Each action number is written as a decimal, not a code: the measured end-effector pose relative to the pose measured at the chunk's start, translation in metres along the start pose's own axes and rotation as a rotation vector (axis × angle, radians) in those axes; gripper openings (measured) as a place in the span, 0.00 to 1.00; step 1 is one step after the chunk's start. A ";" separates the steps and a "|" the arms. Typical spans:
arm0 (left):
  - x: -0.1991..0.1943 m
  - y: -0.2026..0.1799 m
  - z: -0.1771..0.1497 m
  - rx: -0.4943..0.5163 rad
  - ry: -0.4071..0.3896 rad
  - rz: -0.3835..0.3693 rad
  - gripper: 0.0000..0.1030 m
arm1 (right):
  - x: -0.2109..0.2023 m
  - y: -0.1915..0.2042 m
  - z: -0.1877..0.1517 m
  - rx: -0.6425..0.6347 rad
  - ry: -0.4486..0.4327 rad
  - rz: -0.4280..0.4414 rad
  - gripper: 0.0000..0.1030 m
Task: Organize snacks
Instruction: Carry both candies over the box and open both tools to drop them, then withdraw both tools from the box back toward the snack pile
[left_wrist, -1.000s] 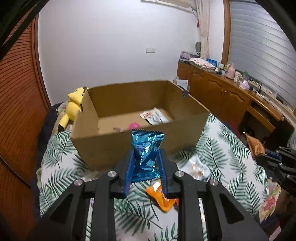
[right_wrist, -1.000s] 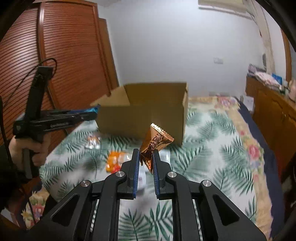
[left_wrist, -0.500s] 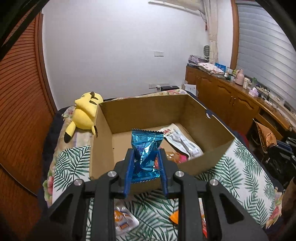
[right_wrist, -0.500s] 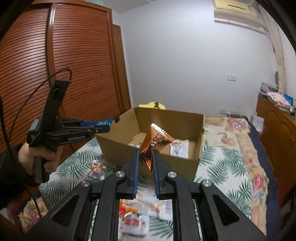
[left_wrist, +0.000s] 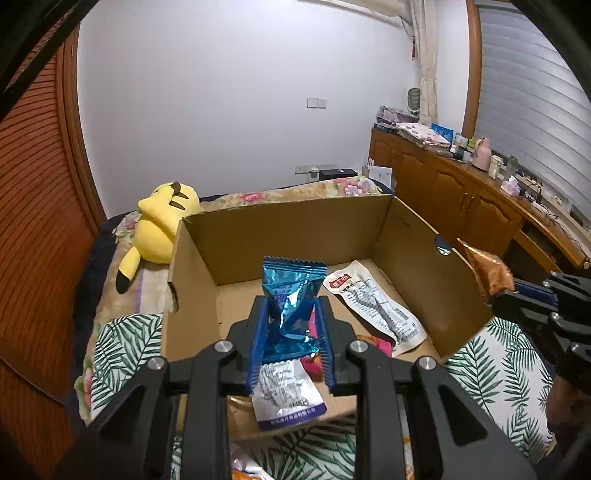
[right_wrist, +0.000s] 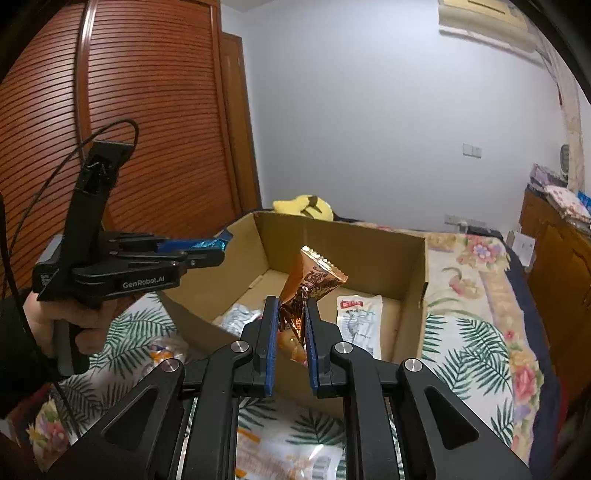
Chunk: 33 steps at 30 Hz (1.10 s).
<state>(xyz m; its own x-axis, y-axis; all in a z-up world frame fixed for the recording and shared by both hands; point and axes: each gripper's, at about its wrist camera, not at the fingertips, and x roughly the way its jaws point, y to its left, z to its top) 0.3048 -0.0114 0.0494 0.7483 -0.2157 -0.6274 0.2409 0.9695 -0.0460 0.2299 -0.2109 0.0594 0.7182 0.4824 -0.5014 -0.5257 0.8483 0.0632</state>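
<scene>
Progress is partial. We hold two snacks over the box (left_wrist: 280, 229), and neither is released yet.

Left gripper (left_wrist: 291, 325): jaws are closed on the blue packet (left_wrist: 291, 291), which stands upright between the pads. The box opens directly ahead of and below the fingertips. We judge this packet ready to drop.

Right gripper (right_wrist: 290, 321): jaws are clamped on the lower corner of the orange packet (right_wrist: 314, 284), which tilts up and to the right of the pads. The near box wall lies just below the fingertips, and the box floor lies ahead of them. In this view the left gripper appears to the left, with its tips over the left wall.

Done, as far as we see:
- A white sachet (left_wrist: 373, 299) lies flat on the box floor, ahead and right of the left gripper.
- A second sachet (left_wrist: 284, 391) and a pink packet (left_wrist: 314, 363) lie on the floor near the front wall, under the left fingertips.

Left to do:
- Release both held packets into the box.
- Collect the loose packets (right_wrist: 291, 458) on the leaf-print bedspread (right_wrist: 454, 343), below and behind the right gripper, outside the box. Another loose item (right_wrist: 162, 350) lies to its lower left; we cannot identify it.

We judge the task roughly half complete. A plush toy (left_wrist: 159, 221) lies behind the box and is not part of the task.
</scene>
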 end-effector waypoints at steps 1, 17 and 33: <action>0.004 0.000 0.000 0.001 0.003 -0.002 0.23 | 0.005 -0.001 0.001 0.003 0.006 0.001 0.11; 0.027 0.001 -0.009 0.001 0.046 0.006 0.26 | 0.041 -0.007 -0.008 0.016 0.089 -0.020 0.12; -0.011 0.009 -0.019 -0.012 -0.001 0.002 0.53 | 0.020 0.004 -0.009 0.027 0.071 -0.037 0.31</action>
<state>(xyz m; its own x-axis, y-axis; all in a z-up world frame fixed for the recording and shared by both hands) 0.2869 0.0016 0.0413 0.7496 -0.2135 -0.6265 0.2319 0.9713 -0.0536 0.2382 -0.2000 0.0424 0.7024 0.4349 -0.5636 -0.4864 0.8712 0.0660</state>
